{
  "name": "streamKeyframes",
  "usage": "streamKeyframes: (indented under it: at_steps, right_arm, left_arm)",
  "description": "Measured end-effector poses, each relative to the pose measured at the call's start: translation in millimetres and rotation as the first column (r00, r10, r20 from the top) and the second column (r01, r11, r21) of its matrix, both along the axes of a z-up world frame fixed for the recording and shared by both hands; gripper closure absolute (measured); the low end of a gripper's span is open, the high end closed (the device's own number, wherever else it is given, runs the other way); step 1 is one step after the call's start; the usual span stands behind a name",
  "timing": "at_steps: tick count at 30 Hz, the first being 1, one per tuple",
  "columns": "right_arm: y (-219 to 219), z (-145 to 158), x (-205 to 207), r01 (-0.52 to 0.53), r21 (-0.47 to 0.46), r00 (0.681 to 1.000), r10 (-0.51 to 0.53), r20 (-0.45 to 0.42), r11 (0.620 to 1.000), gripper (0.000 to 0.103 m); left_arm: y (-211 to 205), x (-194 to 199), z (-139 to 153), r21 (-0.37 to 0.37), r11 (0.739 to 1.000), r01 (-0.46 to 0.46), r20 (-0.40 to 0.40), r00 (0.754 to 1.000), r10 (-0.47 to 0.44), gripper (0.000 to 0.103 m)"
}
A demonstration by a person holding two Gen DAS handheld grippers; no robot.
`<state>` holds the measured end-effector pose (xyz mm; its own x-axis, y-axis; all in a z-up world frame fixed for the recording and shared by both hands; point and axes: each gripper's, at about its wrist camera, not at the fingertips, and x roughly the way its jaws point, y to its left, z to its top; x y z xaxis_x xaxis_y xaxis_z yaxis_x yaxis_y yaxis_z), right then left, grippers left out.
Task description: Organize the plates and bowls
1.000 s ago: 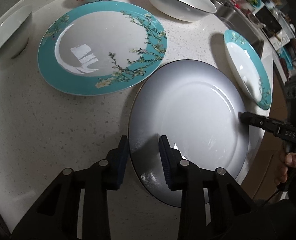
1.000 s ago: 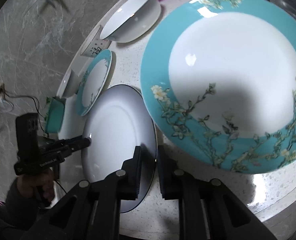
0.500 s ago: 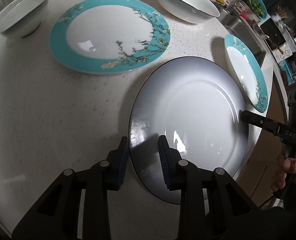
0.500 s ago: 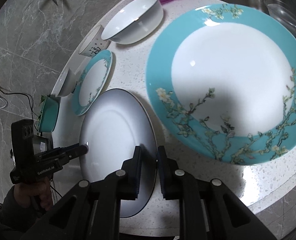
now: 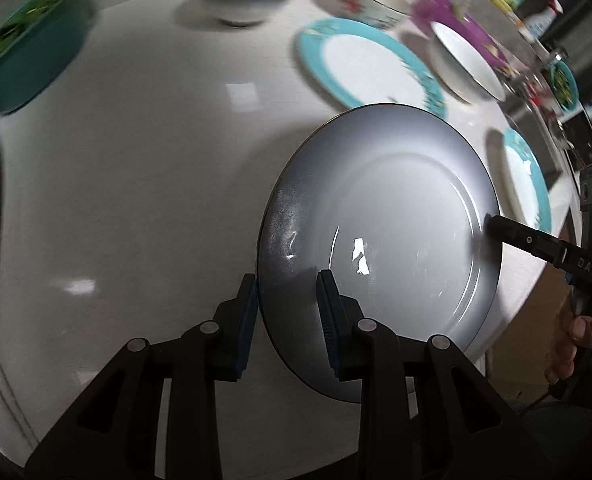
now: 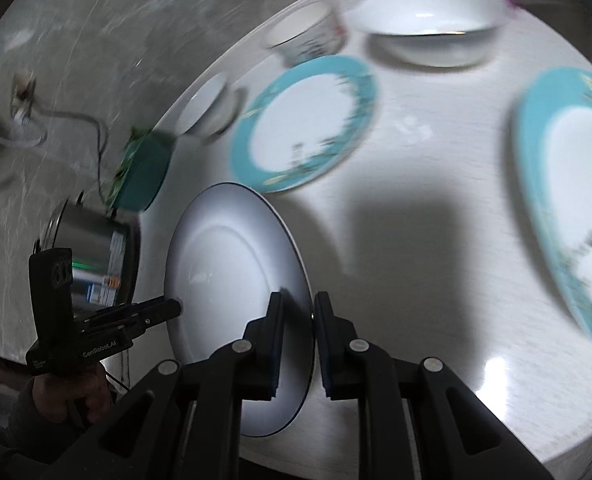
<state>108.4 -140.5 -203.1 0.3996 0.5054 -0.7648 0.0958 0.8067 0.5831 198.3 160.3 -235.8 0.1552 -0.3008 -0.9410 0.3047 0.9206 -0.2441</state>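
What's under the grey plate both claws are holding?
Bare white countertop shows beside the grey plate, which the left claw and right claw pinch at opposite rims. The plate hides whatever lies directly beneath it; whether it is touching the counter can't be told.

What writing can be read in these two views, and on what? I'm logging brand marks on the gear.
"DAS": on the right tongs body, seen from the left wrist.
"GenRobot.AI": on the left tongs body, seen from the right wrist.
Patterned bowl: markings blurred, unreadable.
Steel canister: label too blurred to read.
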Motion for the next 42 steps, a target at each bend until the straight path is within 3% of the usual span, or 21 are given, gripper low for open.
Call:
streamKeyframes:
  at_steps: [10,19,27,30,31,32,33,34,37,42]
  right_arm:
    - [30,-19,21,-0.032,-0.022,0.999,0.032,-0.03,0.999,0.085]
    - [31,-36,21,-0.021,-0.053,0.999,0.019,-0.051,0.998,0.084]
    - [34,-34,16,-0.04,-0.09,0.999,0.038,-0.03,0.995,0.082]
    - [28,-15,5,0.003,-0.101,1.0,-0.001,0.02,0.995,0.08]
    - [23,-8,3,0.019,-0.098,0.999,-0.015,0.038,0.995,0.07]
    - [15,1,-1,0.045,-0.098,0.997,-0.039,0.063,0.994,0.049]
    - [3,13,-5,0.088,-0.097,0.993,-0.079,0.094,0.991,0.036]
    - [-5,21,-6,0.115,-0.084,0.988,-0.105,0.115,0.99,0.017]
    - [-38,42,-3,0.196,0.001,0.967,-0.193,0.168,0.981,0.0]
    - [-78,44,33,0.267,0.088,0.947,-0.278,0.16,0.96,0.0]
  left_arm:
    - [50,3,-18,-0.003,0.999,-0.032,-0.011,0.999,0.032,0.076]
    - [37,6,-27,0.006,1.0,-0.011,0.008,1.0,0.011,0.076]
    - [39,7,-26,-0.027,0.999,-0.035,0.01,0.999,0.035,0.076]
    - [48,9,-6,-0.079,0.995,-0.063,0.073,0.995,0.069,0.074]
    - [51,13,2,-0.106,0.992,-0.063,0.085,0.994,0.072,0.06]
    - [51,19,10,-0.122,0.99,-0.066,0.098,0.992,0.078,0.031]
    - [51,25,20,-0.143,0.987,-0.071,0.12,0.989,0.089,0.02]
    - [51,30,27,-0.167,0.983,-0.072,0.139,0.986,0.095,0.012]
    - [37,53,47,-0.236,0.971,-0.042,0.156,0.984,0.081,0.006]
    - [-17,94,52,-0.244,0.969,0.029,0.12,0.993,0.001,0.004]
